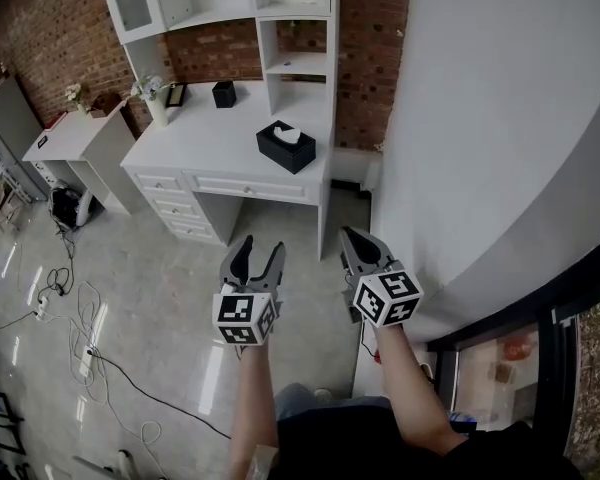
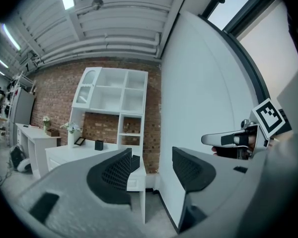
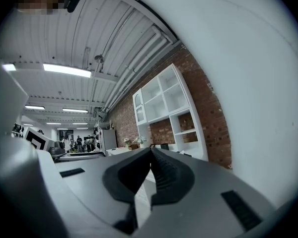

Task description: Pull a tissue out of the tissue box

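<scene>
**A:** Where is the tissue box sitting?

**B:** The black tissue box (image 1: 285, 148) is resting on the right end of the white desk (image 1: 195, 143), near the front edge. A white tissue (image 1: 289, 134) is poking up out of its top slot. It is lying well apart from both tongs.

**A:** And the tongs themselves?

**B:** The left gripper (image 1: 261, 246) is standing wide with nothing between its jaws. The right gripper (image 1: 349, 236) is pinched to, tips meeting, gripping nothing. Both are being held out level, side by side above the pale floor (image 1: 170, 298), pointing toward the desk.

**A:** What else is standing on the desk?

**B:** A small black holder (image 1: 224, 93), a picture frame (image 1: 176, 94) and a white vase (image 1: 156, 103) are lining the back, under the white shelf unit (image 1: 298, 63). In the left gripper view a dark shape is peeking out beside one pad. It is probably the tissue box, though it is too small to be sure.

**A:** And around it all?

**B:** A white wall (image 1: 480, 118) is running along the right gripper's side, a brick wall (image 1: 45, 28) is backing the desk, and cables (image 1: 85, 318) are trailing across the floor on the left.
</scene>
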The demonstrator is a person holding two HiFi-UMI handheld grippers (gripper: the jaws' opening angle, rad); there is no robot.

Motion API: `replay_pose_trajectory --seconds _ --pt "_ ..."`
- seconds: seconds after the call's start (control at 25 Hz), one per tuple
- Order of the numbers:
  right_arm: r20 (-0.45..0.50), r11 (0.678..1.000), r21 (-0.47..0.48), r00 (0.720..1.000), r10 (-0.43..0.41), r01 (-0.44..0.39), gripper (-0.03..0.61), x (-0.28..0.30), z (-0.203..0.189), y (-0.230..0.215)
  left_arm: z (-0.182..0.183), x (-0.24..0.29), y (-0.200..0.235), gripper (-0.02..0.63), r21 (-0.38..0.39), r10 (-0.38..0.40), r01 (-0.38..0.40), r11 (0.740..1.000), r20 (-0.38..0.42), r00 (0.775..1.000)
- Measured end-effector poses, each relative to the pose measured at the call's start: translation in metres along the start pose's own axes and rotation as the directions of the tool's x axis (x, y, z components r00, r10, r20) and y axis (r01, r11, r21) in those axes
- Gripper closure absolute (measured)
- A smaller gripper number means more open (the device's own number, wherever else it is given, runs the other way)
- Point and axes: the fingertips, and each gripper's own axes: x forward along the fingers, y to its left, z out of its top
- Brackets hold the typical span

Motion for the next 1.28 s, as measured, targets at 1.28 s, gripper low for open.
replay_pose_trajectory --seconds 1.28 --pt "-0.017 0.994 -0.014 0.994 -0.107 0.107 0.581 0.252 0.001 -0.133 -0.013 0.269 0.151 0.388 -0.022 -0.094 0.094 0.995 -0.021 0.995"
